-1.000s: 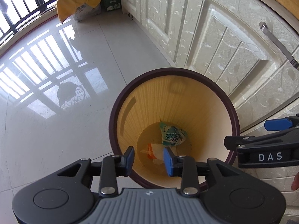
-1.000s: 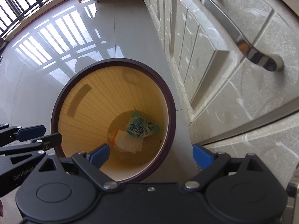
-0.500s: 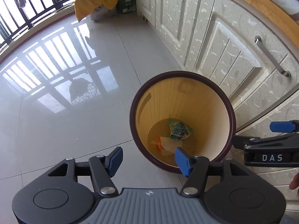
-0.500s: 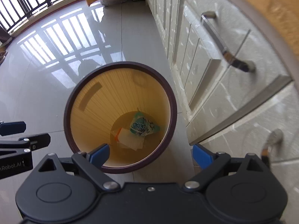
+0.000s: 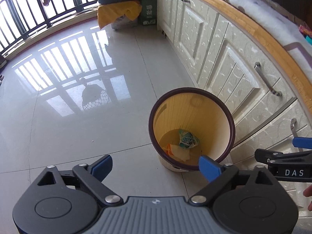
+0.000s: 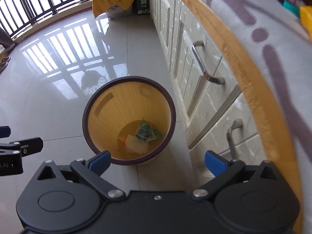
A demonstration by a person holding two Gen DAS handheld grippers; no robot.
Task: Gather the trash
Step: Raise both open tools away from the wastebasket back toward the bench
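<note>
A round bin (image 5: 195,111) (image 6: 126,101) with a dark rim and a yellow inside stands on the floor by the cabinets. In its bottom lie a green-and-white wrapper (image 5: 187,141) (image 6: 147,132) and an orange-and-white paper scrap (image 5: 178,152) (image 6: 134,145). My left gripper (image 5: 156,166) hangs high above the bin's near rim, its jaws opening wide with nothing between them. My right gripper (image 6: 157,162) hovers beside it, also opening and empty. Its fingers (image 5: 273,155) show at the right edge of the left wrist view.
Cream cabinet doors (image 5: 230,72) with metal handles (image 6: 202,66) run along the right under a wooden counter edge (image 6: 251,89) covered by a cloth. A yellow-draped pile (image 5: 117,13) and a green box (image 5: 149,5) stand at the far end by a railing. The tiled floor (image 5: 78,126) is glossy.
Both grippers have risen away from the bin, which now looks smaller and farther below. The left jaws have spread from nearly shut to wide. The right jaws have widened slightly.
</note>
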